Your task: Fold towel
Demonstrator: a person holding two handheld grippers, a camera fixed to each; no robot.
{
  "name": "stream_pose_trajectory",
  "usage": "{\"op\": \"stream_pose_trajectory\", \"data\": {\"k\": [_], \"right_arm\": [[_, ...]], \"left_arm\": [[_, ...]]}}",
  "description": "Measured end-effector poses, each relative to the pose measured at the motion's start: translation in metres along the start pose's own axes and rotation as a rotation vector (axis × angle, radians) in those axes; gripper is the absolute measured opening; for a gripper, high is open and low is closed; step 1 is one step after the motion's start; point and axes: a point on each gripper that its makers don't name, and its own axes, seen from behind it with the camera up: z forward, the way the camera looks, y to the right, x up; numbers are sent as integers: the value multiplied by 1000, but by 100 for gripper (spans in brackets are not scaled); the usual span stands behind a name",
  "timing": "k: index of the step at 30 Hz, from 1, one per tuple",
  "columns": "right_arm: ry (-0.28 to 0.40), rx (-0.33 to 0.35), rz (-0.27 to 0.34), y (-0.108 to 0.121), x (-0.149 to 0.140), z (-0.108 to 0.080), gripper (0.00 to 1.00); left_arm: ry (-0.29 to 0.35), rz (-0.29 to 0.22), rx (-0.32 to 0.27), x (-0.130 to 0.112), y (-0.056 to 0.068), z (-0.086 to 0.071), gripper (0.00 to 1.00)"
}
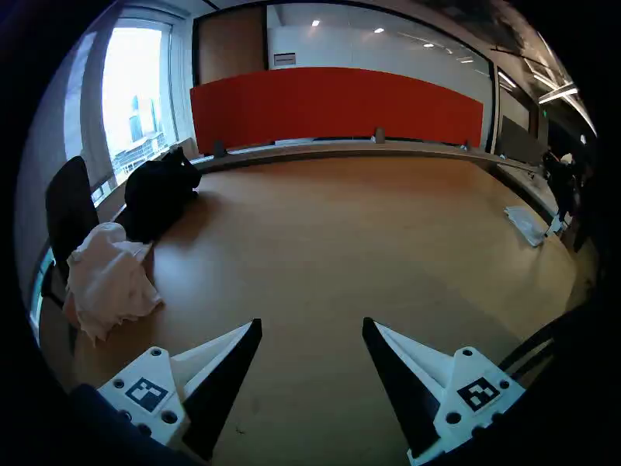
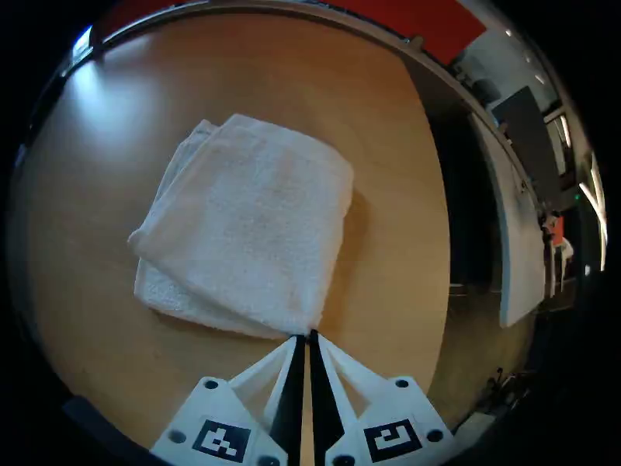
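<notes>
Right gripper view: folded towel (image 2: 248, 225), white terry, lies flat on the wooden bench (image 2: 101, 116). It is folded into a rough square, several layers thick. The layer edges show stacked along its left and lower-left sides, and the upper layer sits slightly askew over the lower one.

Right hand-held gripper (image 2: 307, 335): fingers drawn together, a thin slit between them. Tips sit right at the towel's near corner, which comes to a point there. Cannot tell whether any cloth is caught between the tips. To the right the bench edge drops away to darker floor and a pale panel beyond.

Left gripper view: left hand-held gripper (image 1: 310, 321) has its fingers spread wide apart, nothing between them. It hangs over bare bench (image 1: 349, 233), looking along the surface towards the far side.

Other items, left gripper view:
- A crumpled heap of pale cloth (image 1: 109, 279) at the bench's left edge.
- A black bag (image 1: 159, 194) just behind the heap, touching or nearly so.
- A dark chair back (image 1: 68, 206) left of both.
- A bright window (image 1: 136, 97) beyond the chair.
- A red divider panel (image 1: 334, 105) along the bench's far edge.
- A small pale bundle (image 1: 526, 224) at the far right of the bench, well apart from the heap; too small to identify.
</notes>
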Motion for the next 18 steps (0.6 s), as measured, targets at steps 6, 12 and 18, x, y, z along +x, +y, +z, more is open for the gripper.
{"op": "stream_pose_trajectory", "data": {"k": [6,12,18], "right_arm": [[0,-3,0,0,-2,2,6],[6,-6,8,2,-3,3,10],[18,-11,2,4,-3,0,30]], "left_arm": [[-1,2,-2,0,1,1,96],[-4,7,-4,1,2,2,96],[-2,3,-5,3,2,3,96]]}}
